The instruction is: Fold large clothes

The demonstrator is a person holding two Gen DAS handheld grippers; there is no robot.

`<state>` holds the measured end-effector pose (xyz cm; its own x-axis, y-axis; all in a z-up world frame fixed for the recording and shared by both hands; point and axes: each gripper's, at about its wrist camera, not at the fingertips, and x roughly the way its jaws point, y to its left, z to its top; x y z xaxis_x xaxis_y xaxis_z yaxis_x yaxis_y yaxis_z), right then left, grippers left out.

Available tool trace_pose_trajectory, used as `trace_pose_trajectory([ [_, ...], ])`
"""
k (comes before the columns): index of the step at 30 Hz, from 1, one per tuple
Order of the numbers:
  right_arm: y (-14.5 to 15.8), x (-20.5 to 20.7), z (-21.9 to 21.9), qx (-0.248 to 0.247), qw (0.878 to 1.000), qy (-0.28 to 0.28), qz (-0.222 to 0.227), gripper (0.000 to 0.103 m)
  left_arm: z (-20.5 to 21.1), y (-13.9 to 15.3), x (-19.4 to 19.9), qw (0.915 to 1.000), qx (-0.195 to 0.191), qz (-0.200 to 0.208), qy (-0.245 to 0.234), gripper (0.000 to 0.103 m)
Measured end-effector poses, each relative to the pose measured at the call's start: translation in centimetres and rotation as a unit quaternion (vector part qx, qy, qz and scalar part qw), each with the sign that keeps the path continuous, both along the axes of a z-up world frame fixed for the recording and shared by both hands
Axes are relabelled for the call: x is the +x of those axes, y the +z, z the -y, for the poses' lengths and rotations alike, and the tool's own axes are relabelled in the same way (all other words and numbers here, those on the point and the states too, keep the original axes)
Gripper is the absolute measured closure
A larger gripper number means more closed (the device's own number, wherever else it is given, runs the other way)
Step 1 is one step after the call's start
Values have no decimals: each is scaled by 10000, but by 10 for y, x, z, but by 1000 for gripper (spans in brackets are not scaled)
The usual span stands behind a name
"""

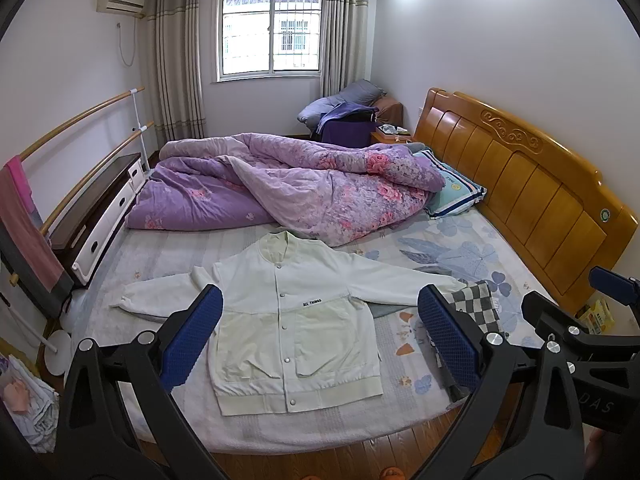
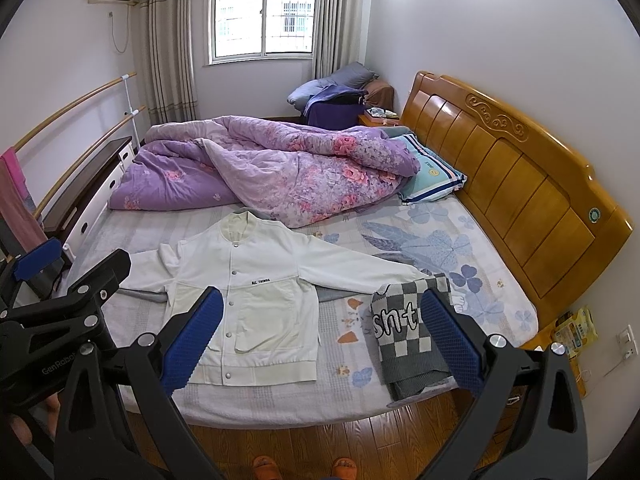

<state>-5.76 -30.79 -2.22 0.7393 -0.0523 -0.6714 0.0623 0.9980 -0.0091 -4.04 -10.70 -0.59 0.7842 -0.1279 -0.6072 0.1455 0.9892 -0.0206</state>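
The white jacket [image 1: 288,316] lies face up and snapped shut on the near half of the bed [image 1: 460,396], hem toward me, collar toward the far side, so its long body axis runs near to far while both sleeves stretch out flat to left and right. It sits straight ahead of my left claw [image 1: 320,336], whose view is centred on the front placket; from my right claw [image 2: 322,340] it lies ahead and to the left. I judge the left sleeve the left claw's reach, and the right sleeve, which ends by the folded checked knit [image 2: 408,332], the right claw's.

Both claws are spread wide with nothing between the blue pads, held back over the near edge of the bed, level and pointing across it, not touching the cloth. They ride side by side, close together.

Beyond the collar a rumpled purple quilt [image 1: 280,184] covers the far half, its edge just beside the collar. The wooden headboard [image 1: 520,188] closes the right side.
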Motion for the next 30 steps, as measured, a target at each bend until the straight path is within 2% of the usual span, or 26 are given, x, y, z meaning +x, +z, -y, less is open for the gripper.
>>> trace_pose_trajectory([
  [30, 1, 7, -1, -4, 10000, 6, -5, 8, -1, 2, 8, 10000, 36, 23, 0, 5],
])
